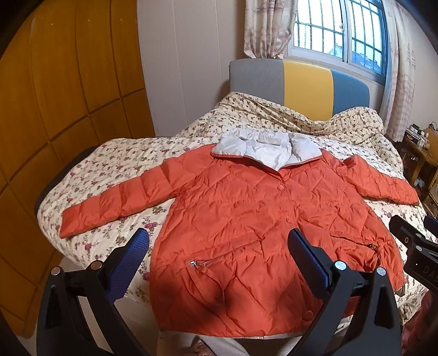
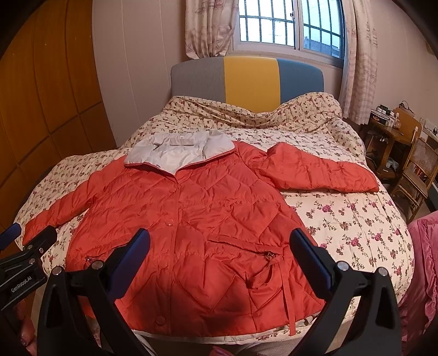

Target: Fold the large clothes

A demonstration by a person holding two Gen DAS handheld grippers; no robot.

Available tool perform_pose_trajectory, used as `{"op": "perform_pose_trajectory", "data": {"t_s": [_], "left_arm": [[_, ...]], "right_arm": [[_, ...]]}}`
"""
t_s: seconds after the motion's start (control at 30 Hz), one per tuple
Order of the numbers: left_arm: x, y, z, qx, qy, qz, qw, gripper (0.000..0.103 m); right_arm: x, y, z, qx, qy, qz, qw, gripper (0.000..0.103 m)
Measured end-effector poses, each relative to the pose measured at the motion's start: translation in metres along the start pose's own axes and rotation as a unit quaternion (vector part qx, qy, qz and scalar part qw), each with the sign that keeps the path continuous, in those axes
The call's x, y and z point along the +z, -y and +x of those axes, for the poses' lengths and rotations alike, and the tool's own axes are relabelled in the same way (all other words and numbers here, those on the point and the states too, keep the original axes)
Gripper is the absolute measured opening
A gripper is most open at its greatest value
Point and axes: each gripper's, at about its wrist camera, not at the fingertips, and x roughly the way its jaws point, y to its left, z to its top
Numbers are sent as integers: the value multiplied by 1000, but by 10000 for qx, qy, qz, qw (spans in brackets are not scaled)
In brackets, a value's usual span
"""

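Lying flat on a floral bedspread (image 1: 115,153), orange quilted jacket (image 1: 246,208); left gripper (image 1: 219,246) and right gripper (image 2: 219,246) released above hem.

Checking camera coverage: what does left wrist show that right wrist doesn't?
Left wrist only: the whole left sleeve down to its cuff, and the right claw at the frame edge.
Right wrist only: a wooden chair, a pink blanket, and the left claw.
Both: the orange jacket flat on the floral bed, the window.
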Motion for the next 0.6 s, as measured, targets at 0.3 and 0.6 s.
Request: {"op": "perform_pose_trajectory", "data": {"t_s": [0.3,0.6], "left_arm": [[-2,1,2,-22,-49,13,10000,100],[-2,-1,5,-47,-121,6,9999,100]], "right_arm": [[0,-1,5,-11,-45,-18,10000,101],[-2,0,7,10,-70,-9,10000,101]]}}
